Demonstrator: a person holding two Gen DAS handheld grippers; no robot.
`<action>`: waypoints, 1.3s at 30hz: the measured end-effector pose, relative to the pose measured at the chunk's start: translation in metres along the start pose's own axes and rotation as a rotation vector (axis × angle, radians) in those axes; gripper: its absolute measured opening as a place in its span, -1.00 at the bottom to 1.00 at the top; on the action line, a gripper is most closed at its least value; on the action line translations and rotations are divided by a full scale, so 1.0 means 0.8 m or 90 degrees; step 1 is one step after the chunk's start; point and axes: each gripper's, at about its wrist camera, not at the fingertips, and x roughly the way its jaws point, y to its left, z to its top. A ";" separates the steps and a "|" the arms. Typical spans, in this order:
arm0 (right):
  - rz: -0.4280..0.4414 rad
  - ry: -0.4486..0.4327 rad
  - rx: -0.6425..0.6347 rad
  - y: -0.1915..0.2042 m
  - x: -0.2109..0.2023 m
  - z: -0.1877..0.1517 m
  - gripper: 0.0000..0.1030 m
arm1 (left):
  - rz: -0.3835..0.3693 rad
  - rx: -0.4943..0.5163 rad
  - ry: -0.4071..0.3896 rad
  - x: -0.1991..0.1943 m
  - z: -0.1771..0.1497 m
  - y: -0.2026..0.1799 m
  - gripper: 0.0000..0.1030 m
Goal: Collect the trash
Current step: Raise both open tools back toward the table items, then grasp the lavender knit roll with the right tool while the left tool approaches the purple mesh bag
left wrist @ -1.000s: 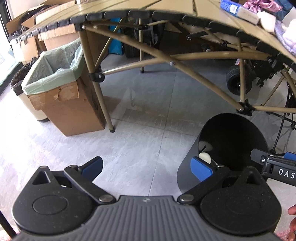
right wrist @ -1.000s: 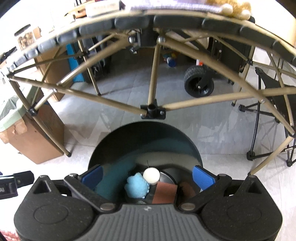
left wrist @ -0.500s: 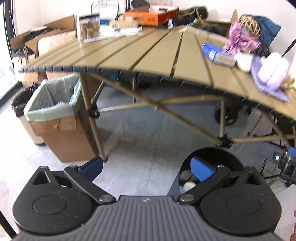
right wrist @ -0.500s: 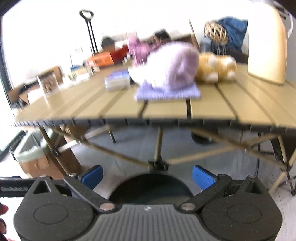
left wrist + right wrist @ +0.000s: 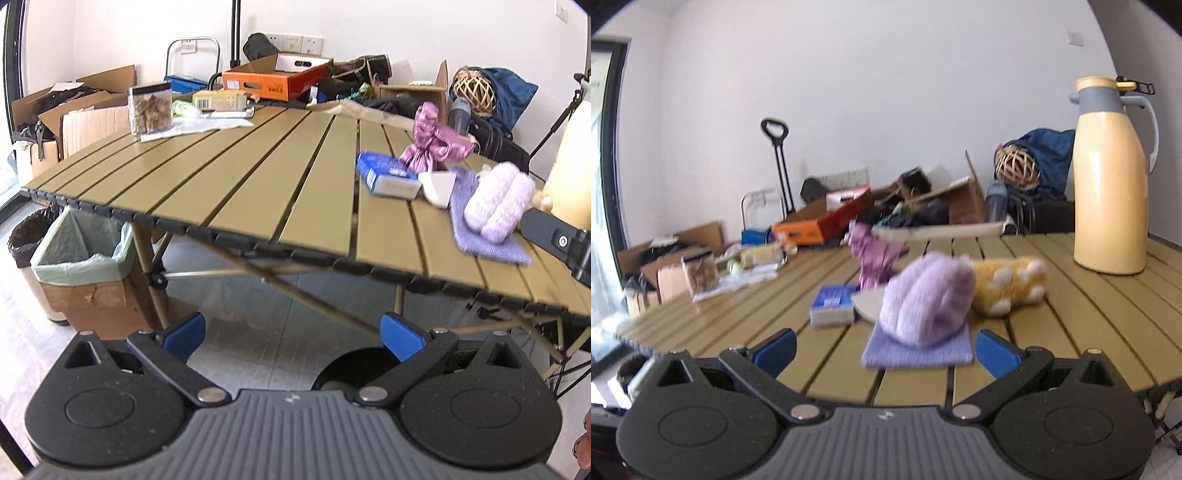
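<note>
My left gripper is open and empty, held in front of the table's near edge and above the floor. The black trash bin stands on the floor just below it, mostly hidden by the gripper body. My right gripper is open and empty too, level with the tan slatted table. Just ahead of it lie a lilac fluffy item on a purple cloth, a white scrap, a blue box and a yellow plush. Part of the right gripper's body shows in the left wrist view.
A cream thermos jug stands at the table's right. A pink satin cloth, a snack jar and an orange box sit farther back. A cardboard box with a green liner and a black-lined bin stand on the floor at left.
Both grippers have risen from over the black bin near the floor to table-top height, and the table's top has come into view. Both stayed open.
</note>
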 end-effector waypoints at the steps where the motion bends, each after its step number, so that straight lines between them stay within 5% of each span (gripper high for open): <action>1: -0.003 -0.006 0.001 -0.002 0.003 0.005 1.00 | 0.001 -0.001 -0.003 0.001 0.005 -0.002 1.00; 22: -0.084 -0.006 -0.045 -0.008 0.105 0.028 1.00 | 0.000 -0.053 -0.058 0.053 0.111 -0.033 1.00; 39: -0.126 0.045 -0.043 0.003 0.146 0.014 0.99 | 0.011 -0.056 -0.038 0.073 0.107 -0.024 1.00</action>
